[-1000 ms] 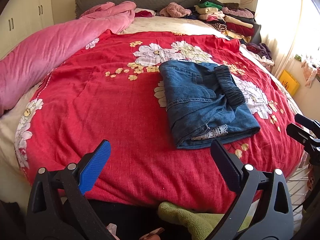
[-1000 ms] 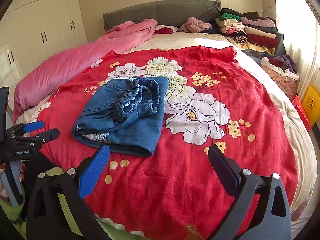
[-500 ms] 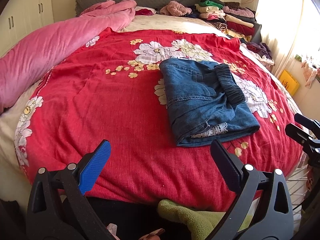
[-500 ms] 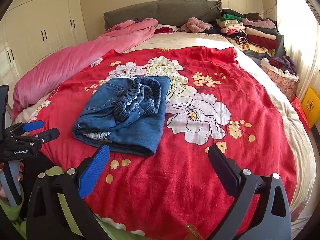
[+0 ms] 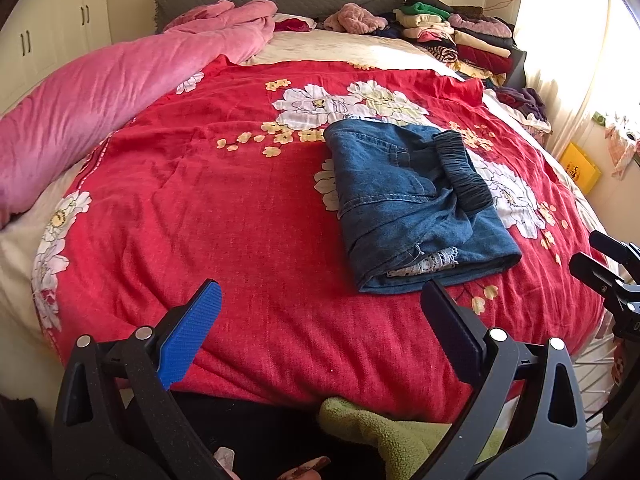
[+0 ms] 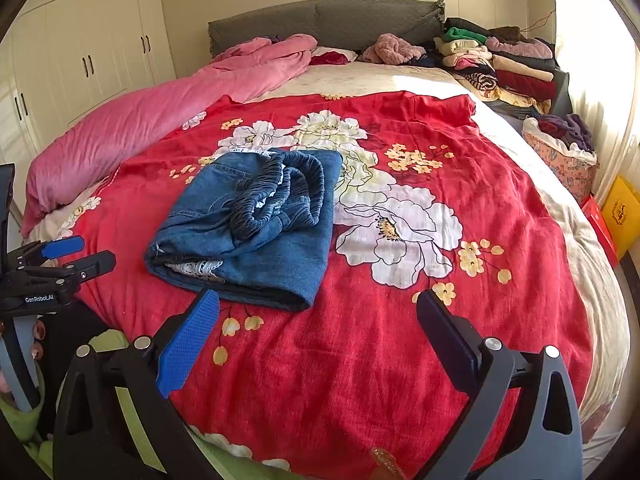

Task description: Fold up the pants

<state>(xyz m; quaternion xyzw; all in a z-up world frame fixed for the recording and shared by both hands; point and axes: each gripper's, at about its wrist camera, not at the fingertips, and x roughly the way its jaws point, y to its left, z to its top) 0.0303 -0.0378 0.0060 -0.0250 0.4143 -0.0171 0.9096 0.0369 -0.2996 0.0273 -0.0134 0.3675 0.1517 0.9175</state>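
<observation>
At the bed's foot edge, both grippers are held clear of the fabric: left gripper (image 5: pixel 320 320) with jaws spread wide and empty, right gripper (image 6: pixel 318 320) likewise wide apart, nothing gripped. Just beyond, the folded denim pants (image 5: pixel 416 208) are laid flat on the red floral bedspread (image 5: pixel 200 208), elastic waistband bunched on top, lace trim seen at the near fold. Further left, a pink duvet (image 5: pixel 100 96) is rolled along the bed's side. Farthest back, folded clothes (image 6: pixel 500 64) are stacked beside the grey headboard (image 6: pixel 328 20).
</observation>
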